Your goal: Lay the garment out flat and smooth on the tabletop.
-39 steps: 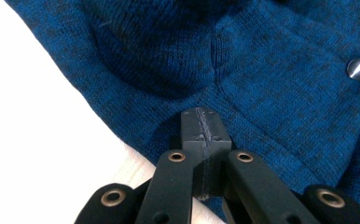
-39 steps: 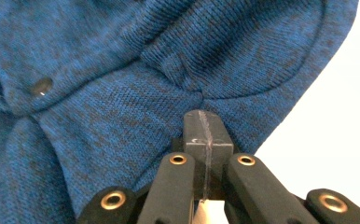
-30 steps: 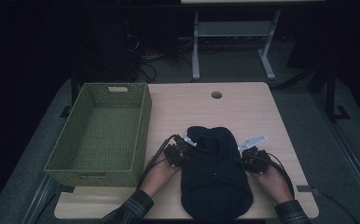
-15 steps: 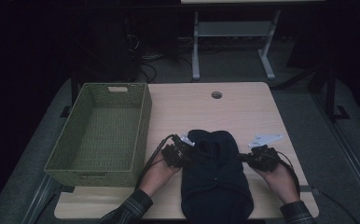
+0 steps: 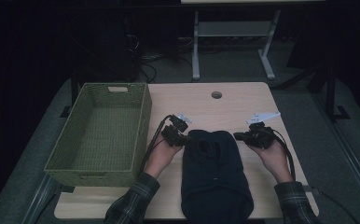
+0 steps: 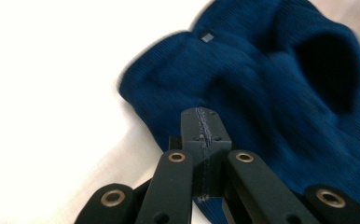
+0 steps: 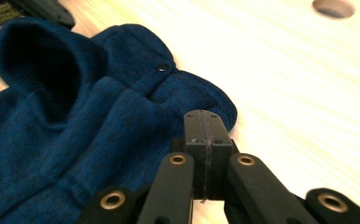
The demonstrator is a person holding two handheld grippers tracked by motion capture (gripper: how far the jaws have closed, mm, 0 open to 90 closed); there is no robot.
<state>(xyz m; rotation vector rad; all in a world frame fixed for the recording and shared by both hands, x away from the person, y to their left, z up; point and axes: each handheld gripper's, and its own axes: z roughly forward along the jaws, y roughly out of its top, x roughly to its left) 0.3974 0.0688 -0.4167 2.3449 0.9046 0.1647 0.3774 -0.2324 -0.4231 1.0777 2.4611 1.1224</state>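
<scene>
— Where does the dark blue garment [image 5: 215, 177] lie?

— Flat on the wooden table [image 5: 206, 105], at the near middle, with its collar end pointing away from the person. The high view also takes in the green woven basket [image 5: 99, 133] just to its left, which sits open with nothing inside.

— And the two grippers?

— From above, the left gripper [image 5: 183, 138] sits at the garment's upper left corner and the right gripper [image 5: 238, 136] at its upper right, each held in a hand with a plaid sleeve behind it. That view is too dim to read the jaws.

— Do the gripper views settle it?

— Yes. In the left gripper view the left gripper [image 6: 201, 122] has its jaws pressed together, tips lying over the knit edge; whether cloth is caught between them I cannot tell. In the right gripper view the right gripper [image 7: 203, 123] is likewise pressed together, its tip just at the rounded shoulder of the garment [image 7: 75, 135] (a small snap [image 7: 162, 68] shows there, and the table's round hole [image 7: 333, 7] farther off).
</scene>
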